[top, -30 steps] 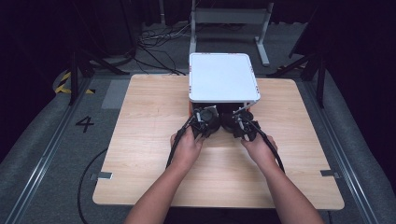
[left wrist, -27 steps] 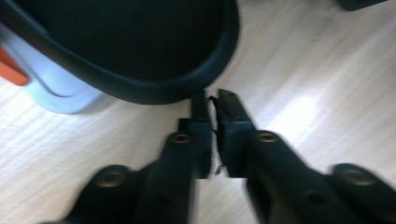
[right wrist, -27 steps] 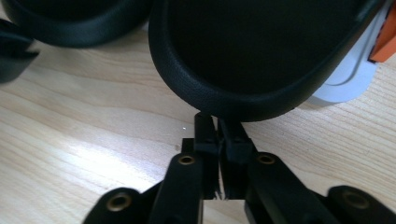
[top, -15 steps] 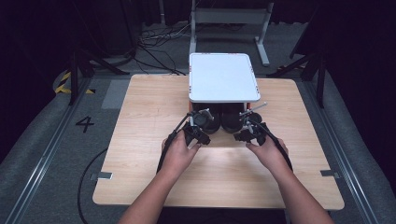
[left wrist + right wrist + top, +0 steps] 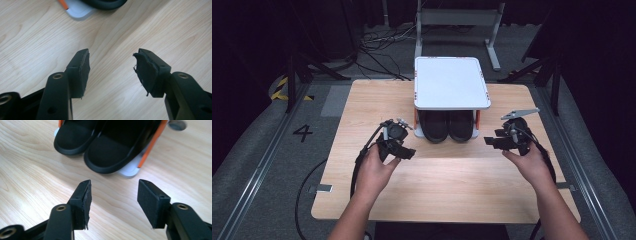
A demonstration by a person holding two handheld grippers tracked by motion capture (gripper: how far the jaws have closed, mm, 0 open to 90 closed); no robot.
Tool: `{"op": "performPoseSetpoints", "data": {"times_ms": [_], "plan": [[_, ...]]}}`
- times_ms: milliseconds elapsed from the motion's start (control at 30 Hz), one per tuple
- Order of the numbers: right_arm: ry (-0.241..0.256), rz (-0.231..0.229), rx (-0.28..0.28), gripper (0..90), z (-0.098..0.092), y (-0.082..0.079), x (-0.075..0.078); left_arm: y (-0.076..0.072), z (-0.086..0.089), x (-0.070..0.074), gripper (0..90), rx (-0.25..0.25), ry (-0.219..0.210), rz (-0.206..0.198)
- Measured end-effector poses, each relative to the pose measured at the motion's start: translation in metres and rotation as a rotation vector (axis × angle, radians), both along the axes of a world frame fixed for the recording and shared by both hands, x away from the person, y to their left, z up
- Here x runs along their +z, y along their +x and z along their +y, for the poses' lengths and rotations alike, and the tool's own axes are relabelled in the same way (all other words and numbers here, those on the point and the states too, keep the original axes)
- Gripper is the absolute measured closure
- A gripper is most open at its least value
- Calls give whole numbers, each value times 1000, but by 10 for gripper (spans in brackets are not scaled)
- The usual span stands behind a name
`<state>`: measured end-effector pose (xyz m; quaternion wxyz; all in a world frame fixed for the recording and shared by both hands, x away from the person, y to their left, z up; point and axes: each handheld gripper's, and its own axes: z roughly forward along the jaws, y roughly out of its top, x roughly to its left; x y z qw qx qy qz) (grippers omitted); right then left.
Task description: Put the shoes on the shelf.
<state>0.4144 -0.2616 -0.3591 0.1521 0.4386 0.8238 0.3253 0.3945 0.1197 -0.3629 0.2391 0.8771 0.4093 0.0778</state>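
- I see the pair of black round-toed shoes [image 5: 448, 126] side by side on the lower level of a small white two-tier rack with orange posts [image 5: 452, 82], toes pointing toward me, near the far middle of the light wooden table [image 5: 447, 187].
- My left gripper [image 5: 404, 152] sits over the table just left of the rack's front left corner and a little nearer to me; the shoes lie to its right, apart from it.
- In the left gripper view its two black padded fingers [image 5: 82, 72] stand wide apart with nothing but bare wood between them. The pad on the other finger looks torn and peeling at its edge. A grey foot of the rack [image 5: 78, 8] and the rim of one shoe toe [image 5: 105, 3] show at the top, well clear of the fingertips.
- My right gripper [image 5: 493, 141] is over the table just right of the rack's front right corner; the shoes lie to its left, apart from it.
- In the right gripper view the fingers [image 5: 83, 200] are spread wide and hold nothing. Both shoe toes [image 5: 110, 152] sit just ahead of the tips, not touching them, with an orange post [image 5: 150, 143] and a grey foot [image 5: 128, 172] beside the nearer toe.
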Motion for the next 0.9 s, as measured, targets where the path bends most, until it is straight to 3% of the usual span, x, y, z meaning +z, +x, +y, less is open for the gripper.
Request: {"op": "performPoseSetpoints", "data": {"times_ms": [167,233,367,433,533,567,633,667,700,767,833,900], "plan": [[16,-11,-12,404,-24,-3,4,-13,31,1,414,-27,7,-16],[5,-12,-16,405,-35,-5,2,-17,47,1,385,-14,15,-46],[-12,-23,-16,404,-45,-7,-1,-19,63,1,327,24,-5,-79],[-13,-41,-30,398,-55,-8,-5,-18,75,0,294,97,-61,-97],[7,-60,-42,383,-63,-9,-9,-16,84,-1,273,124,-71,-101],[17,-87,-45,346,-69,-8,-13,-14,89,-4,220,146,-75,-85],[23,-98,-46,334,-75,-6,-18,-11,97,-9,169,158,-62,-73],[30,-54,-58,372,-78,-5,-20,-11,102,-11,159,171,-52,-82],[30,-54,-58,372,-78,-5,-20,-11,102,-11,160,171,-52,-82],[85,56,-41,289,-85,0,-25,-10,114,-17,160,197,-44,-102],[72,54,-2,168,-87,-1,-30,-10,124,-23,164,215,-57,-110],[42,3,5,126,-87,-2,-32,-9,131,-32,164,224,-50,-105]]}}
